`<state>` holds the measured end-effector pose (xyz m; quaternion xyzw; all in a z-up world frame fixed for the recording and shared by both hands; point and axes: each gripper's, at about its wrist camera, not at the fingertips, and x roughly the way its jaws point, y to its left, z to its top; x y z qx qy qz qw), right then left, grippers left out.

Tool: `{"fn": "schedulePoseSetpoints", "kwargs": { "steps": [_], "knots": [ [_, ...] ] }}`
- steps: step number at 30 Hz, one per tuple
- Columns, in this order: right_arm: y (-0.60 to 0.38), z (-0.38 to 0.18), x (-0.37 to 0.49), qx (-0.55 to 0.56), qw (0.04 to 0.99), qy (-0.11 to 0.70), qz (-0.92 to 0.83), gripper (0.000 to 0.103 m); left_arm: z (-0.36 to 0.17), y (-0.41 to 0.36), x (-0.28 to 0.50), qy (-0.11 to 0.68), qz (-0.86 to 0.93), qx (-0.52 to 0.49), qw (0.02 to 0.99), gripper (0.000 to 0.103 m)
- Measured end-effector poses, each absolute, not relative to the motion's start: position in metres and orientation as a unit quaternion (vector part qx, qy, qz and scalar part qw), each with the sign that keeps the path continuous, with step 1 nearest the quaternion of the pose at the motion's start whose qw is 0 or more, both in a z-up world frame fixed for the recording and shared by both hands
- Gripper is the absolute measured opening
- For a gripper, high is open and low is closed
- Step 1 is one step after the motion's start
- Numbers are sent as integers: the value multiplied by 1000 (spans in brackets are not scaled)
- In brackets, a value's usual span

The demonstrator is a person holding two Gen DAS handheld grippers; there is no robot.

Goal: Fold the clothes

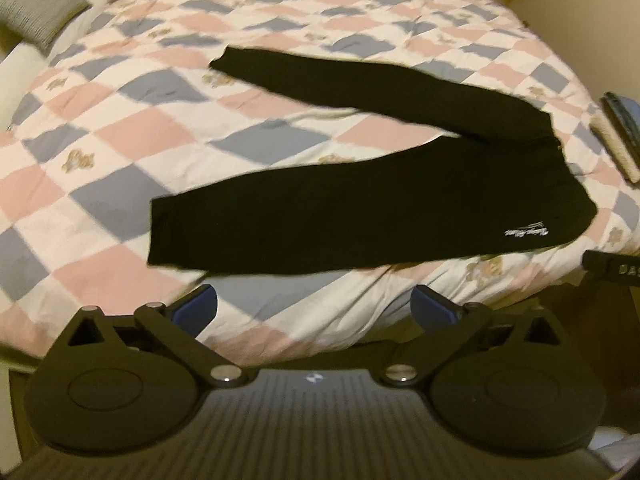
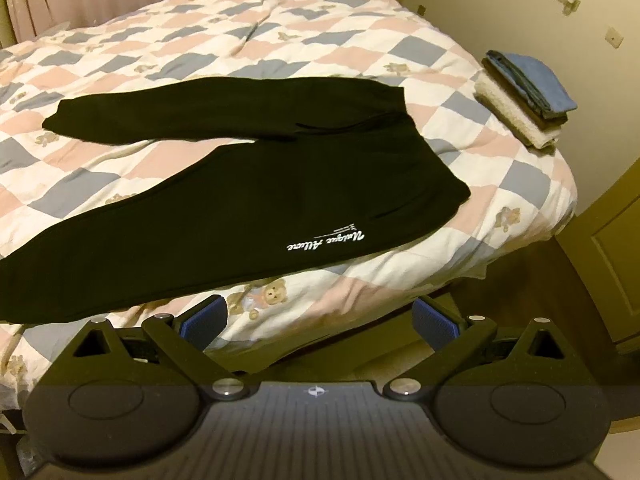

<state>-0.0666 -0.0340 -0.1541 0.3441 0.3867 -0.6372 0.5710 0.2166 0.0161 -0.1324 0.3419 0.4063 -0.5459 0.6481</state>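
- Both units empty, jaws spread: left hand-held gripper [image 1: 314, 312], right hand-held gripper [image 2: 320, 322].
- Black trousers [image 2: 248, 208] lie splayed on bed [image 2: 520, 200].
- Pinch near leg hem and waistband; lay it over far leg, edges aligned.

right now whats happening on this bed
A person holds two grippers above the near edge of a checkered quilt. Black sweatpants lie spread flat, legs apart, not yet folded. The left gripper and right gripper are both open and hold nothing. A stack of folded clothes sits at the bed's right edge.
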Motion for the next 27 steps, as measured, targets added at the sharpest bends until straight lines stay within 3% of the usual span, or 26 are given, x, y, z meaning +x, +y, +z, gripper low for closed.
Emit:
{"fn": "schedulePoseSetpoints", "kwargs": {
  "steps": [9, 20, 27],
  "knots": [
    [-43, -155, -65, 357, 582, 385, -621, 101, -139, 22, 230, 448, -513, 335, 651, 102],
    [-35, -162, -95, 368, 588, 352, -629, 101, -145, 15, 222, 386, -525, 356, 670, 93],
    [-61, -177, -128, 395, 606, 319, -613, 101, -161, -25, 224, 413, -514, 350, 665, 93]
  ]
}}
